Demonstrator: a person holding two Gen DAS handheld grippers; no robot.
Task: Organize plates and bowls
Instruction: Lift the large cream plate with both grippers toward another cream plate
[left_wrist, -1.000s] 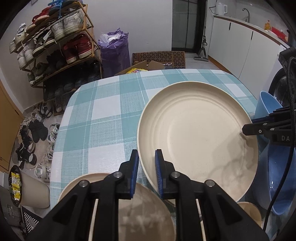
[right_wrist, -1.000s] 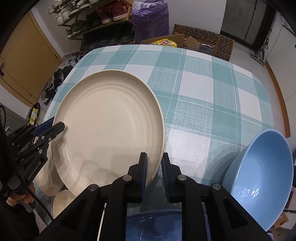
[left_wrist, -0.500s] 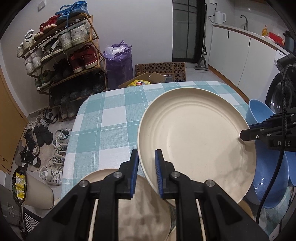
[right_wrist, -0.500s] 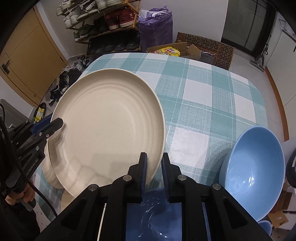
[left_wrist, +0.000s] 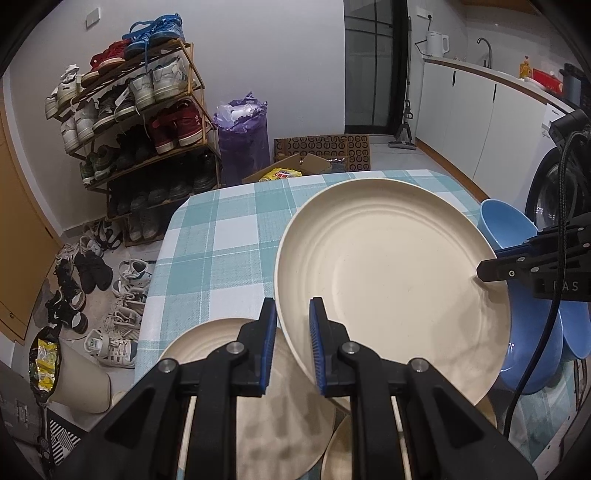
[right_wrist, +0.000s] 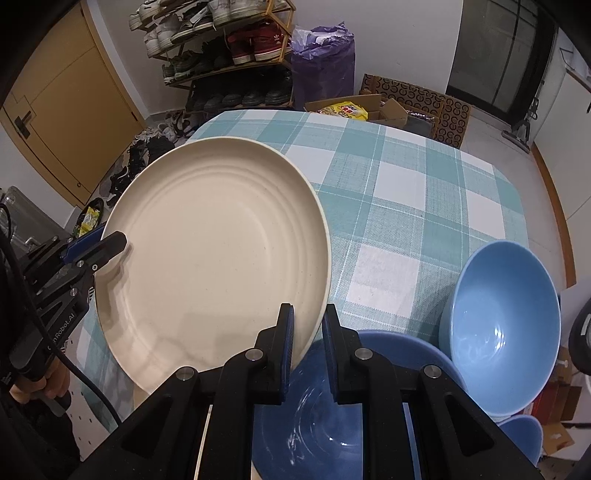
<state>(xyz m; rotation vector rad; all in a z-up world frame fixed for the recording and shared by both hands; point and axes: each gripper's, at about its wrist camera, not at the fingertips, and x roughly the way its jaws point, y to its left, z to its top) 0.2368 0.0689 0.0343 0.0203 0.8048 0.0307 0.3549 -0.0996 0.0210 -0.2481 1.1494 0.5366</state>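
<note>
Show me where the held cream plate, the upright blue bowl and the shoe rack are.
cream plate (right_wrist: 221, 258), right wrist view, centre.
blue bowl (right_wrist: 506, 325), right wrist view, inside.
shoe rack (left_wrist: 144, 122), left wrist view, middle shelf.

Left gripper (left_wrist: 291, 326) and right gripper (right_wrist: 307, 328) — both clamped (angled downward), facing each other.

- Even indoor light from overhead; the frames were sharp throughout.
- Soft shadows lay across the cream plate (left_wrist: 391, 280).
- Glare glinted in the blue bowl (right_wrist: 506, 336).
- Fisheye bending and dark vignetting marked the corners.
</note>
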